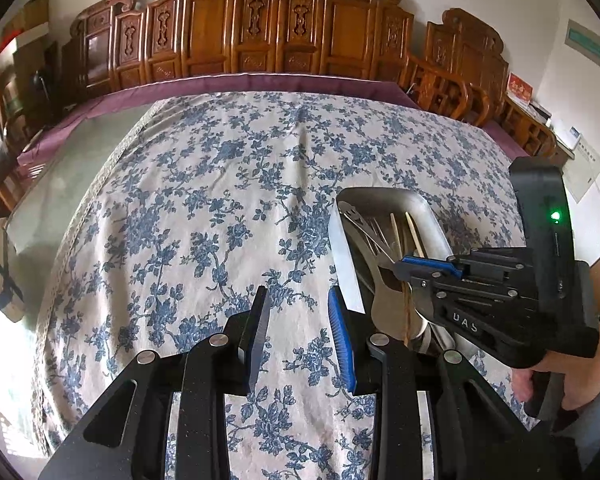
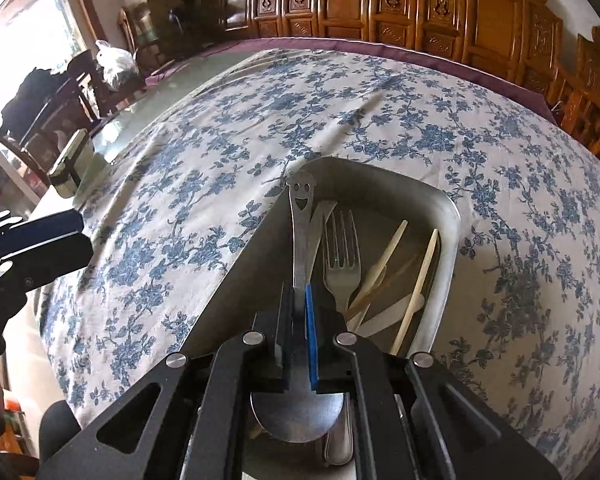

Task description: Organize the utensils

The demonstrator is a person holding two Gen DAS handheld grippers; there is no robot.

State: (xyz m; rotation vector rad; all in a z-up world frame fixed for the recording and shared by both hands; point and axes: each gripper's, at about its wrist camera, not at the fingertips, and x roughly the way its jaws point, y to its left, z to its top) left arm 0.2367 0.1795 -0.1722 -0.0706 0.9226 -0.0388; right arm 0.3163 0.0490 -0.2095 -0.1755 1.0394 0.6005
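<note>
A steel tray [image 2: 446, 216] sits on the floral tablecloth and holds a fork [image 2: 342, 258], several pale chopsticks [image 2: 416, 284] and other cutlery. My right gripper [image 2: 299, 300] is shut on the handle of a steel spoon [image 2: 300, 216] with a smiley face at its end; the spoon bowl lies under the gripper, over the tray. In the left wrist view the tray [image 1: 416, 208] is at right with the right gripper [image 1: 410, 270] over it and the spoon [image 1: 380, 276] in its fingers. My left gripper [image 1: 298, 316] is open and empty above the cloth, left of the tray.
The blue floral tablecloth [image 1: 220, 200] covers most of a glass-topped table. A small box-like object [image 2: 70, 164] stands on the bare glass at left. Carved wooden chairs [image 1: 260, 28] line the far edge. The left gripper [image 2: 32, 240] shows at the right wrist view's left edge.
</note>
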